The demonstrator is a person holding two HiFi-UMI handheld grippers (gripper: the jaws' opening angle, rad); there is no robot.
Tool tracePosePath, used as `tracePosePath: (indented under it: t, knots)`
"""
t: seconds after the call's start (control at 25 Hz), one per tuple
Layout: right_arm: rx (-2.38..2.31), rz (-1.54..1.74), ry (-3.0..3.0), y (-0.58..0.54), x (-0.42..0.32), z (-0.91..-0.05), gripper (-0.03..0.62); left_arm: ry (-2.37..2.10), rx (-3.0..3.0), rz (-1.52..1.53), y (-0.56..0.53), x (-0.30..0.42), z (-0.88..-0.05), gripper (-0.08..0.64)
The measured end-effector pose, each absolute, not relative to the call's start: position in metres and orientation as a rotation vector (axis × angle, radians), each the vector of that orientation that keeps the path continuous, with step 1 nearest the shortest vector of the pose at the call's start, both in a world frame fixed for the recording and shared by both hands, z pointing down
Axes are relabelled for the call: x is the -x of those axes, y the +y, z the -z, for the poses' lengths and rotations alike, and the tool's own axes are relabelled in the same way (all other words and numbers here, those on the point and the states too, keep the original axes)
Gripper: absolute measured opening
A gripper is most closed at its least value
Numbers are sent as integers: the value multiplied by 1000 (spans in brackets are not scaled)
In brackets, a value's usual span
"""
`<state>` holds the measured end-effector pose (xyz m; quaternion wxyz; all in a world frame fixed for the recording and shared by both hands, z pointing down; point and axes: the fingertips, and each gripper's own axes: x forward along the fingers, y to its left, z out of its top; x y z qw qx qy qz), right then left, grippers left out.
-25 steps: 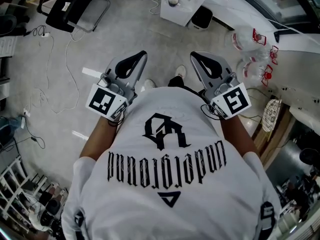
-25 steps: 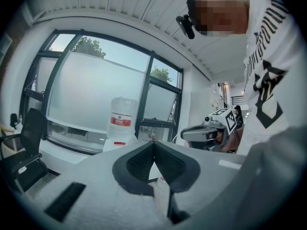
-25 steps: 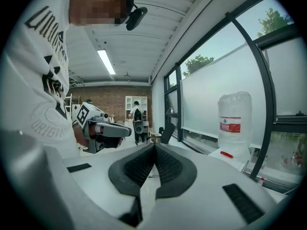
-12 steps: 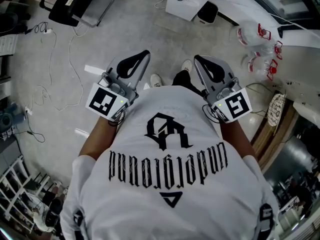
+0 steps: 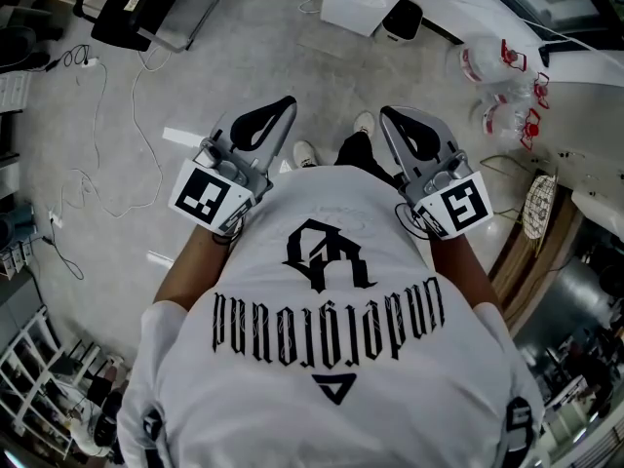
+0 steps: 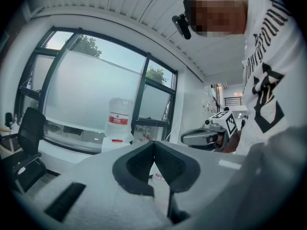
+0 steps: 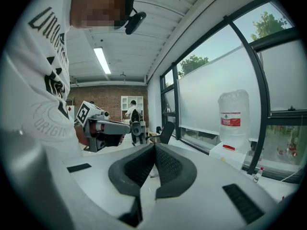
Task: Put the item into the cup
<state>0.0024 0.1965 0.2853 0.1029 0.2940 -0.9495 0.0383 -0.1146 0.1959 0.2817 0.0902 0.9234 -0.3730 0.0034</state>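
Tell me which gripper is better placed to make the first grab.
Right, marginally. The left gripper and right gripper are both shut, empty and level before the chest, but the white table ahead lies slightly toward the right one. Cup and item can't be made out.

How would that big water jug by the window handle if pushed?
The water jug stands tall on a white base, so a high push might tip it. Its smooth plastic looks slippery. Fill level unreadable, weight uncertain.

On the white shirt point(image 7: 38, 80), "ORIGIN"; water bottle label point(image 7: 231, 120) too small to read.
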Motion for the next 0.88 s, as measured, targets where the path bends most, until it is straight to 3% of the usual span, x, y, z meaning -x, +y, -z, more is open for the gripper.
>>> tracePosePath:
  t: [0.88]
  knots:
    - [-869,-93,-2800,192,-6,-280,15,-1098,-2740,5,190,110,-280,12]
